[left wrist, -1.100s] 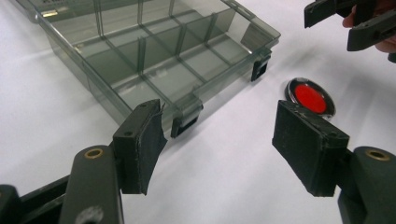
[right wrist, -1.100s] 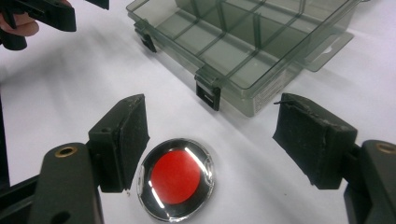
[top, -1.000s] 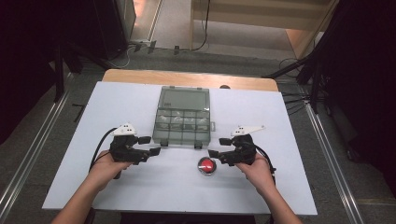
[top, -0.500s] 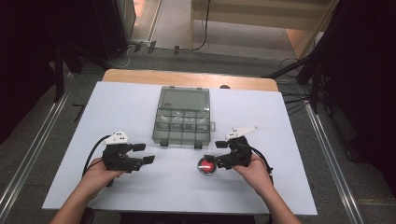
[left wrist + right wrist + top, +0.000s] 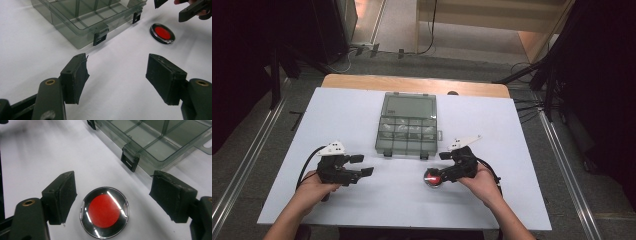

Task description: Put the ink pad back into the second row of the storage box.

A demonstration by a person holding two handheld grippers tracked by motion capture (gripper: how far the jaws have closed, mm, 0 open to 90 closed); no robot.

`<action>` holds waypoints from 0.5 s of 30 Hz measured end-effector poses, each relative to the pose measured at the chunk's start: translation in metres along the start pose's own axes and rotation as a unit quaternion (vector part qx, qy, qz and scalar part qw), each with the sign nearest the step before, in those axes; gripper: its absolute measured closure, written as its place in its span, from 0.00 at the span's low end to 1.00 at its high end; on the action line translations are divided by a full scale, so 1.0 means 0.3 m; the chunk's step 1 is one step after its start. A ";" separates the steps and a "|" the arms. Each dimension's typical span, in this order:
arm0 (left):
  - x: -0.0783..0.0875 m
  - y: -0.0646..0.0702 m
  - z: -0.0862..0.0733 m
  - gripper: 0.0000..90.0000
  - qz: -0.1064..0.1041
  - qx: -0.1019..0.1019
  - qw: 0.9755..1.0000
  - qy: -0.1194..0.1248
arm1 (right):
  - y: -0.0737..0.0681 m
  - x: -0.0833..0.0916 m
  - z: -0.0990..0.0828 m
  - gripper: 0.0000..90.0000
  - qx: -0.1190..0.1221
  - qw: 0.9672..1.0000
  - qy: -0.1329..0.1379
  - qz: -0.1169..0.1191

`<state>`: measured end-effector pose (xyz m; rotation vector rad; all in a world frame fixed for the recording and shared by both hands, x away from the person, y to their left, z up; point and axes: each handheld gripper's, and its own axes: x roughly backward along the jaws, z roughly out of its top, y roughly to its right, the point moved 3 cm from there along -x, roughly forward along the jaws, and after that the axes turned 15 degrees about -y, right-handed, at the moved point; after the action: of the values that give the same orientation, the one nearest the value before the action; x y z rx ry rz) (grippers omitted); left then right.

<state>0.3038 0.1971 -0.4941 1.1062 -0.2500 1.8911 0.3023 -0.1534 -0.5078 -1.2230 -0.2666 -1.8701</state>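
A white-covered table (image 5: 362,115) bears a clear compartment box (image 5: 407,125) and red-centred disc (image 5: 432,177).

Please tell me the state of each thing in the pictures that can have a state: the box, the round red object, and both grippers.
Compartment box: lid shut, both front latches down, flat on the table.
Red disc: lying flat on the table, between the right gripper's jaws, not touched by them.
Left gripper: open, holding nothing.
Right gripper: open, jaws on either side of the disc.

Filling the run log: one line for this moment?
left gripper: open, idle | right gripper: open, fingers astride red disc | box: shut
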 end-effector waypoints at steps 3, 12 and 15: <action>0.001 0.000 -0.005 0.37 0.003 0.001 1.000 -0.001 | -0.003 -0.009 0.002 0.24 0.004 1.000 -0.010 -0.001; 0.008 -0.003 -0.017 0.37 0.006 0.004 1.000 -0.003 | -0.007 -0.039 0.005 0.24 0.021 0.999 -0.041 -0.011; 0.009 -0.004 -0.020 0.37 0.007 0.006 1.000 -0.002 | -0.011 -0.051 0.005 0.23 0.027 0.998 -0.054 -0.013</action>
<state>0.3006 0.2029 -0.4958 1.1190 -0.2494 1.9061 0.3032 -0.1424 -0.5188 -1.2902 -0.3918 -1.8108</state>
